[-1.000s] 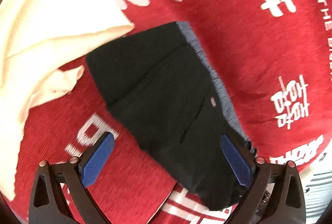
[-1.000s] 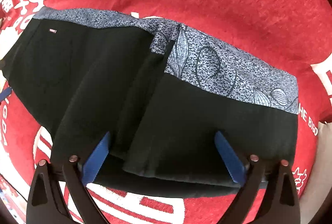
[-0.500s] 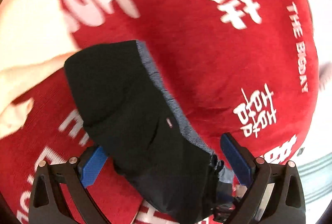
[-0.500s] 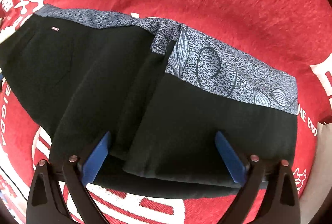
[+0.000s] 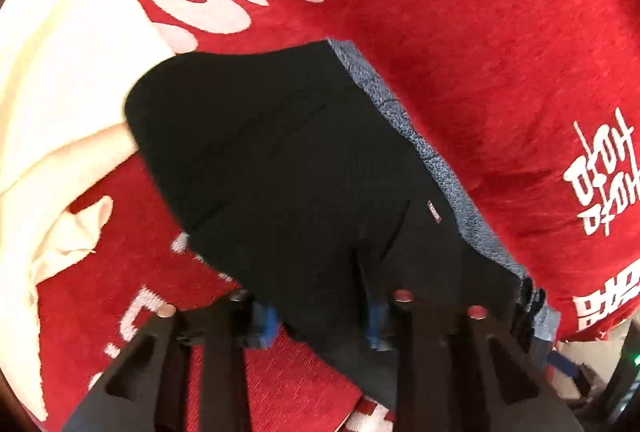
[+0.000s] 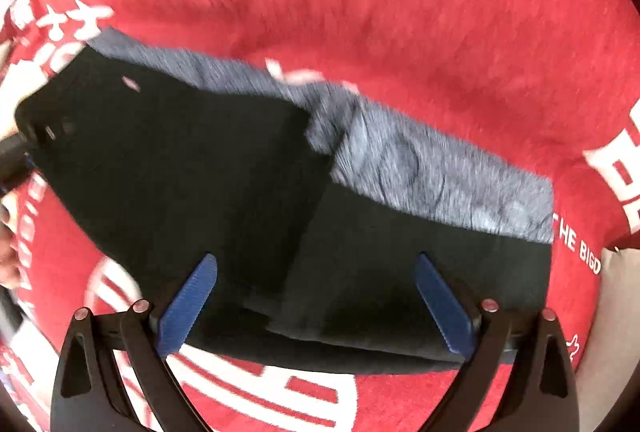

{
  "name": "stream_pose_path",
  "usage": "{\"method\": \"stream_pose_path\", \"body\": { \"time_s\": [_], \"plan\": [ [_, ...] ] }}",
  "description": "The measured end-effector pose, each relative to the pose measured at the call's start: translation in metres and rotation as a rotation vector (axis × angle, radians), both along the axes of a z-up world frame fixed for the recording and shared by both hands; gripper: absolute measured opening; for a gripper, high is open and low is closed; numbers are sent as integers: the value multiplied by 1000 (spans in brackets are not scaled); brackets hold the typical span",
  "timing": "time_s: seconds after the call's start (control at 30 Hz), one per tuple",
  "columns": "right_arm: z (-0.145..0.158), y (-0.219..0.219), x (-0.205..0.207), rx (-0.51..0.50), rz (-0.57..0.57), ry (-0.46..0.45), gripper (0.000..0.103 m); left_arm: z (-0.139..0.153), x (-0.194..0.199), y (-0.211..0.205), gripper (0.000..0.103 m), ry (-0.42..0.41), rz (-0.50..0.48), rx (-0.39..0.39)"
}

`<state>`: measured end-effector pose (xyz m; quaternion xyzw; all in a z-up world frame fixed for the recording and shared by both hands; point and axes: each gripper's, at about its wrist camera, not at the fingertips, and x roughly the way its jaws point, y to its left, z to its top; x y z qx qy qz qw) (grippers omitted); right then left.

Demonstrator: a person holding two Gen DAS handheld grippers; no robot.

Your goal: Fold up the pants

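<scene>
Black pants with a blue-grey patterned waistband lie folded on a red blanket. My left gripper is at the near edge of the pants. Its jaws are closing, black fabric is bunched between the blue pads, and they press on it. In the right wrist view the pants spread across the middle, waistband on the far side. My right gripper hangs open above their near hem, touching nothing.
A cream cloth lies on the blanket left of the pants, partly under their corner. The red blanket carries large white lettering. A person's hand shows at the left edge of the right wrist view. A pale surface borders the blanket on the right.
The left gripper's jaws went from wide open to closed on the pants' near edge. The right wrist view has pulled back a little from the pants and is blurred.
</scene>
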<state>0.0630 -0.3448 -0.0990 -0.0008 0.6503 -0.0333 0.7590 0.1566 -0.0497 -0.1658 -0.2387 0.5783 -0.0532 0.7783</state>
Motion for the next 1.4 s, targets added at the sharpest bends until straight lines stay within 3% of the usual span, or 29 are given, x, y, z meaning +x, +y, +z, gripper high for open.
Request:
{"method": "stream_pose_path", "body": {
  "time_s": [0.07,0.23,0.3,0.5,0.63,0.83,1.07,1.1,1.17,1.2,1.23,1.3,1.4],
  "plan": [
    [16,6,13,36,15,-8,100,7,-2,-6,29,-20,-31,53],
    [38,25,55,166,34,16,100,27,-10,-43,29,-127,-167,285],
    [43,37,82,225,55,48,100,27,-11,-50,29,-140,-204,336],
    [45,90,145,329,145,138,100,31,-17,-56,29,-176,-278,414],
    [35,151,186,365,272,256,100,34,-20,-64,29,-193,-313,470],
    [10,244,211,288,460,398,100,37,-21,-72,29,-209,-345,520],
    [-35,289,208,150,538,558,100,39,-25,-76,29,-224,-352,549],
    [-40,289,206,131,540,578,95,40,-25,-76,29,-228,-356,558],
    [-52,287,206,112,532,612,70,39,-26,-78,29,-227,-361,561],
    [-54,283,207,131,514,622,43,38,-26,-79,29,-224,-365,563],
    [-54,276,208,164,485,627,26,38,-26,-79,29,-222,-369,563],
    [-48,270,208,193,487,600,18,40,-27,-84,29,-232,-379,563],
    [-31,255,202,236,491,533,17,49,-28,-90,29,-250,-384,554]
  ]
}}
